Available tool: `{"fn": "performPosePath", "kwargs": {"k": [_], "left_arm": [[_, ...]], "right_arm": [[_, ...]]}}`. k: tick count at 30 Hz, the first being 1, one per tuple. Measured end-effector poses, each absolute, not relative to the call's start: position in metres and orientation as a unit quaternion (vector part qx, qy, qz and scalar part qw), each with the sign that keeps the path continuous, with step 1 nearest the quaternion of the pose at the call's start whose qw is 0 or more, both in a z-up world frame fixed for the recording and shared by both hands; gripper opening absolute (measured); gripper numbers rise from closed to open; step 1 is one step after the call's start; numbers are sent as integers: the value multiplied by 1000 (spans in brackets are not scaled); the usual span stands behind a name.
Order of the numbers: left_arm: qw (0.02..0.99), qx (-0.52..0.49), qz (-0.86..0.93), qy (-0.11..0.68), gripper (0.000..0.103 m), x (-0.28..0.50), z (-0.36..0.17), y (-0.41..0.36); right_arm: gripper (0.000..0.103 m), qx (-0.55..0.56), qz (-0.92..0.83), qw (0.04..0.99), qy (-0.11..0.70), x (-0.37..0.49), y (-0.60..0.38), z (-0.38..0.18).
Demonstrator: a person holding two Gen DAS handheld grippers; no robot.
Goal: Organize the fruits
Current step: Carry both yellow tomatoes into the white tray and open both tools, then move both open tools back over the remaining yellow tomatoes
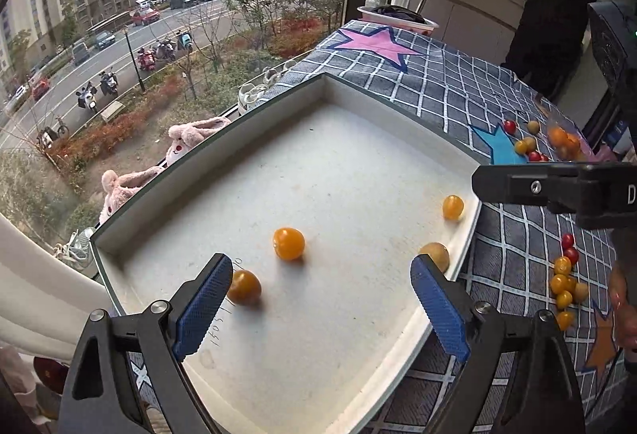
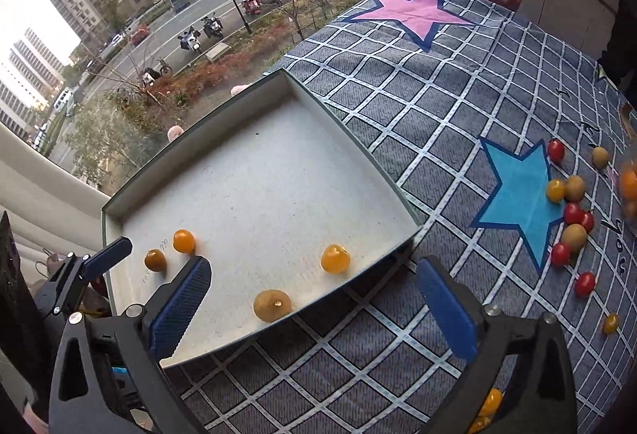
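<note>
**Shallow white tray, four yellow fruits in; loose fruits on the cloth at right**

Left gripper (image 1: 322, 298): hung over the near edge of the white tray (image 1: 398, 115), fingers spread wide, nothing between them. One amber fruit (image 1: 243, 286) lay just beside its left pad; an orange fruit (image 1: 289, 243) sat a little farther in.

Right gripper (image 2: 314, 310): straddled the tray's near right rim, fingers equally wide and empty. A dull yellow fruit (image 2: 272, 305) lay between them on the tray floor, stem end up, slightly pear-shaped, long axis near upright. A rounder orange fruit (image 2: 335, 259) lay just beyond it.

Right of tray: red and yellow fruits (image 2: 573, 213) scattered on the checked cloth (image 2: 398, 107) around the blue star (image 2: 517, 195).

Handling advice: the next pick would likely come from that cluster; best to choose an outlying fruit, centre it between the pads and close gently, since these roll and bruise.
</note>
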State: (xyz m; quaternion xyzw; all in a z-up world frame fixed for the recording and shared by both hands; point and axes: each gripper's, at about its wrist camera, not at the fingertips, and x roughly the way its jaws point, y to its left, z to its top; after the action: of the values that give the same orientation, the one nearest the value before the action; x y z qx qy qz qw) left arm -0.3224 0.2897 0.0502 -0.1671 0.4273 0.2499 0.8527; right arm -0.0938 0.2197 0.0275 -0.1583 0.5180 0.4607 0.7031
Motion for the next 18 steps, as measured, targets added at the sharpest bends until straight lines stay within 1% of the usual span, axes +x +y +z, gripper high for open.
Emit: {"fn": "performPosePath", "kwargs": {"k": [3,8,12,18], "left_arm": [[856,-136,246,434,92,-319,55,270],[863,-113,219,441,92,-312,59,237],[862,-115,176,462,92,-298,54,212],[860,-70,158,480,92,-282,47,173]], "right_arm": [[103,-138,450,709,526,-87,195,29],[103,-119,420,719,540,-75,152,20],[103,-111,390,730,550,-66,118,12],[103,-86,336,756,555,-49,52,6]]}}
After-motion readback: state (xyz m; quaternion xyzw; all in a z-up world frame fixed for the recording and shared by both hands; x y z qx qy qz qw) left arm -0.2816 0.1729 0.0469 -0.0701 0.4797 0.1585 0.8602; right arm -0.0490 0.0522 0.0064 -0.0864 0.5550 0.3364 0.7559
